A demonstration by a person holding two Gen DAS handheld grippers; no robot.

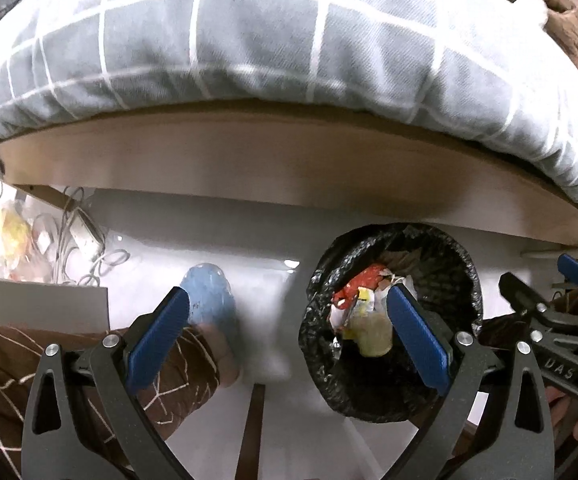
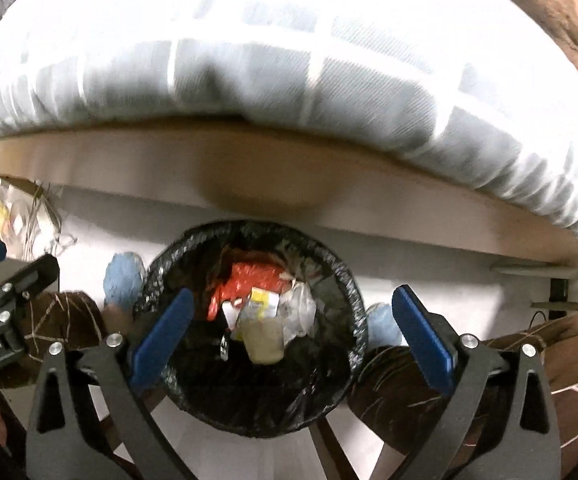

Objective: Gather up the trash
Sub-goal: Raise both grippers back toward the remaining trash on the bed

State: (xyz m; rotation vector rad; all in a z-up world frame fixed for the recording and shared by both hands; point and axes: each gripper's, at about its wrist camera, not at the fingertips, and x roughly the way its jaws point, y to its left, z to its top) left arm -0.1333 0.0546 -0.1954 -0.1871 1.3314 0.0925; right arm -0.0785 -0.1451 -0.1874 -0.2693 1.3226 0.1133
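Observation:
A round bin with a black liner [image 2: 345, 280] stands on the white floor beside the bed. Inside lie a red wrapper [image 2: 249, 276], a yellow and white packet [image 2: 263, 300], clear plastic [image 2: 299, 308] and a beige cup [image 2: 263, 340] on top. My right gripper [image 2: 293, 300] hangs straight above the bin, open, with nothing between its blue pads. My left gripper [image 1: 287, 300] is also open and holds nothing, just left of the bin [image 1: 461, 264]; its right finger [image 1: 413, 328] overlaps the bin's mouth. The right gripper's tip [image 1: 569, 280] shows at the far right of the left wrist view.
A bed with a grey checked duvet [image 1: 249, 40] on a wooden frame [image 1: 289, 160] runs behind the bin. Cables and a power strip [image 1: 85, 240] lie at the left. The person's feet in blue slippers [image 1: 209, 296] [image 2: 383, 324] and brown patterned trouser legs [image 2: 449, 380] flank the bin.

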